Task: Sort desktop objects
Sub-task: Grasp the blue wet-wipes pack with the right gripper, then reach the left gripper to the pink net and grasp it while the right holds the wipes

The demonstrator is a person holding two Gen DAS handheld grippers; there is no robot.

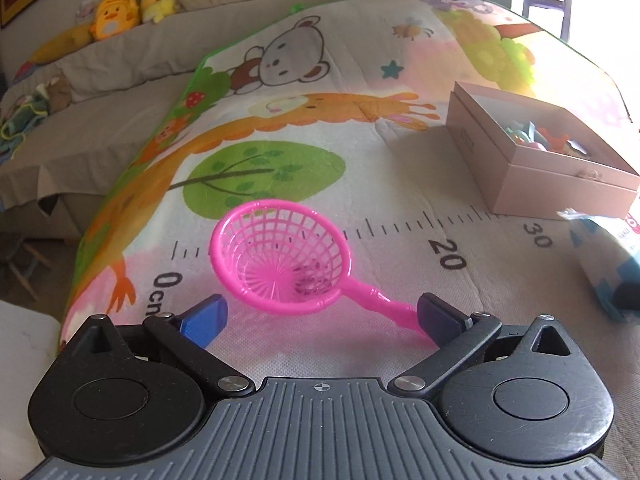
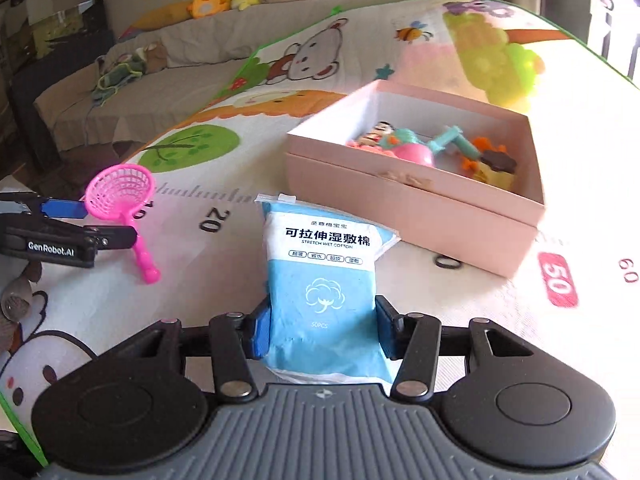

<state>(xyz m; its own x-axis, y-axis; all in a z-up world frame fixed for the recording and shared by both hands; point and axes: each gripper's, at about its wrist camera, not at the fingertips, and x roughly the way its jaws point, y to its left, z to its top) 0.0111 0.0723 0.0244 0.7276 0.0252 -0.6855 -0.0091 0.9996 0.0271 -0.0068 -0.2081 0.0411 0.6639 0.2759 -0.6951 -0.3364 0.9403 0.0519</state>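
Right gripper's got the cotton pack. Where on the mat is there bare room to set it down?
Bare mat lies between the pink plastic scoop net and the pink cardboard box, along the printed ruler. The blue cotton-pad pack sits in the right gripper. The box's right half is crowded with toys; its left corner looks bare.

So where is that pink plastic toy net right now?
The pink plastic toy net lies on the cartoon play mat between the open left gripper's fingers, left of the blue cotton-pad packet.
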